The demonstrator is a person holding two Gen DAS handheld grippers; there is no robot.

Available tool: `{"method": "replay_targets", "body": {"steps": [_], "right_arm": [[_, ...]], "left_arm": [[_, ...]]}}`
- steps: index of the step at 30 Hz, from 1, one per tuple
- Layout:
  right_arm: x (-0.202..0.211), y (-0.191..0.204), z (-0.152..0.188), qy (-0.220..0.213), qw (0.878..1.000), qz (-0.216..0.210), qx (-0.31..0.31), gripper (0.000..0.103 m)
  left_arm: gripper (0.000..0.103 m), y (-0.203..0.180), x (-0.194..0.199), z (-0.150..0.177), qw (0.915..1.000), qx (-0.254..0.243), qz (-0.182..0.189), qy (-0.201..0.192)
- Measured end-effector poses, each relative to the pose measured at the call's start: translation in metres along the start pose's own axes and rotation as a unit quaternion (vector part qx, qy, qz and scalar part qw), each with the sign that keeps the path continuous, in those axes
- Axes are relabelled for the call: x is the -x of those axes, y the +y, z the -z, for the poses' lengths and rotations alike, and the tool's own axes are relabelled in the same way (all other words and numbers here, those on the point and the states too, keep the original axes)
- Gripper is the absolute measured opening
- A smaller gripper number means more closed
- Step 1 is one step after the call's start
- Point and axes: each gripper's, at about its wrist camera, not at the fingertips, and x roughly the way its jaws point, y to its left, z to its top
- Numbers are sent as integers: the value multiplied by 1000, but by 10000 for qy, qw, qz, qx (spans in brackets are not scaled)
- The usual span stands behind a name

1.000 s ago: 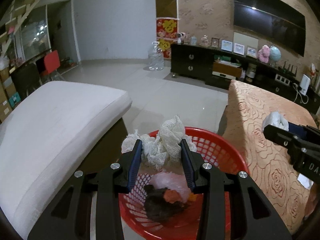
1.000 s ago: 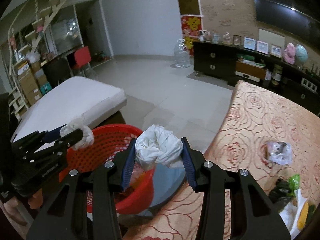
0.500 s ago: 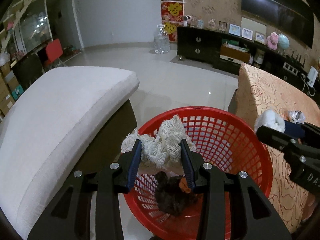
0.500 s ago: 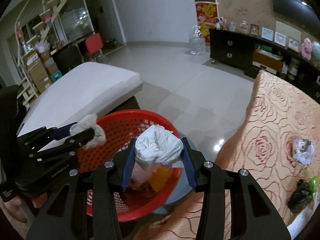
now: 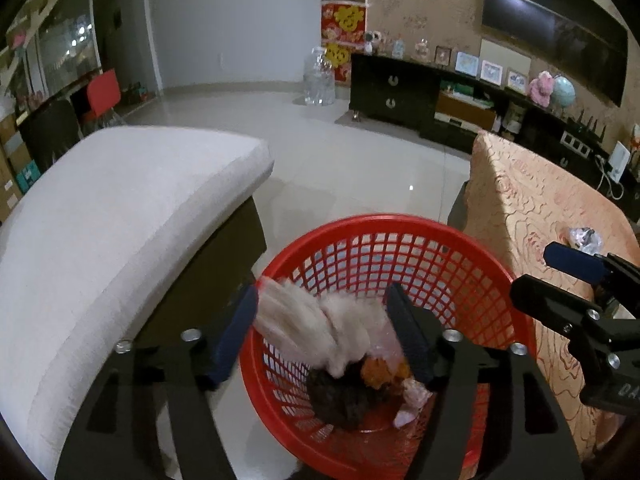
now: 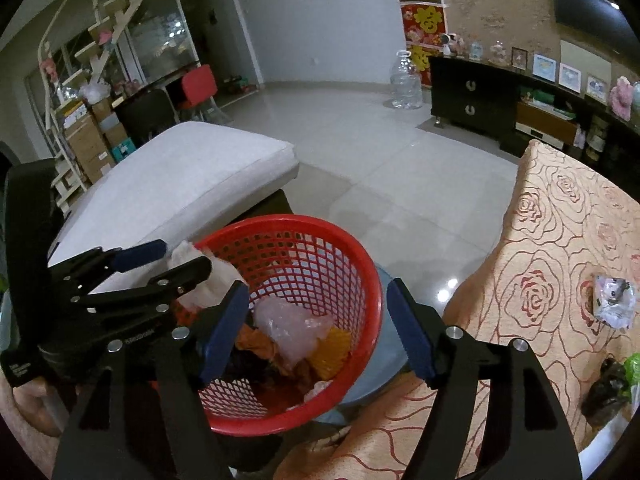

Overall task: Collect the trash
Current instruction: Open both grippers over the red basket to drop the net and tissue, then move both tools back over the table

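Left gripper (image 5: 324, 332): over the red basket (image 5: 452, 232), fingers (image 5: 236, 328) opening, spread wide. White mesh wad (image 5: 320, 330), motion-blurred, sits in the gap between them, over the basket's near wall; the right finger clears it, contact with the left cannot be told.

Right gripper (image 6: 316, 324): over the basket's right half, fingers opening, wide apart, nothing between them. From the left wrist camera it shows at the right edge (image 5: 560, 276), above the basket rim.

Basket: on the floor between the white cushion (image 5: 120, 216) and the tabletop (image 6: 560, 240) with its rose-patterned cloth. Contents: pink film wad (image 6: 294, 326), orange scraps (image 6: 332, 350), dark lump (image 5: 344, 400), piled on the bottom.

Tabletop: crumpled clear wrapper (image 6: 614, 300) near the right edge; dark scrap (image 6: 606, 388) and green bag (image 6: 632, 368) lower right, close together.

A hand (image 6: 28, 404) holds the left gripper's body at the lower left.
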Motion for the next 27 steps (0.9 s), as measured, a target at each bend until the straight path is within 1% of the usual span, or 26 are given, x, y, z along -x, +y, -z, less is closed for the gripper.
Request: {"method": "replay_targets", "body": {"steps": [1, 2, 5, 11, 17, 21, 27], "right_arm": [[2, -3, 0, -24, 10000, 38, -26, 69], [4, -6, 0, -50, 9999, 73, -56, 69], [12, -15, 0, -113, 9997, 143, -149, 69], [34, -37, 5, -296, 9982, 379, -368, 69], [61, -65, 15, -424, 9949, 750, -523, 69], [90, -93, 29, -538, 9899, 1085, -743, 69], [141, -142, 58, -715, 9756, 1704, -1182, 69]], "left_arm": [[76, -2, 3, 0, 10000, -23, -2, -76], [78, -3, 5, -1, 9999, -30, 1, -125], [81, -6, 9, -3, 9997, -26, 26, -233], [81, -12, 16, -6, 9991, 34, 165, -384], [81, -32, 24, -5, 9980, -121, 344, -518], [81, -47, 29, -5, 9970, -249, 460, -565], [81, -77, 36, -4, 9943, -504, 684, -639]]}}
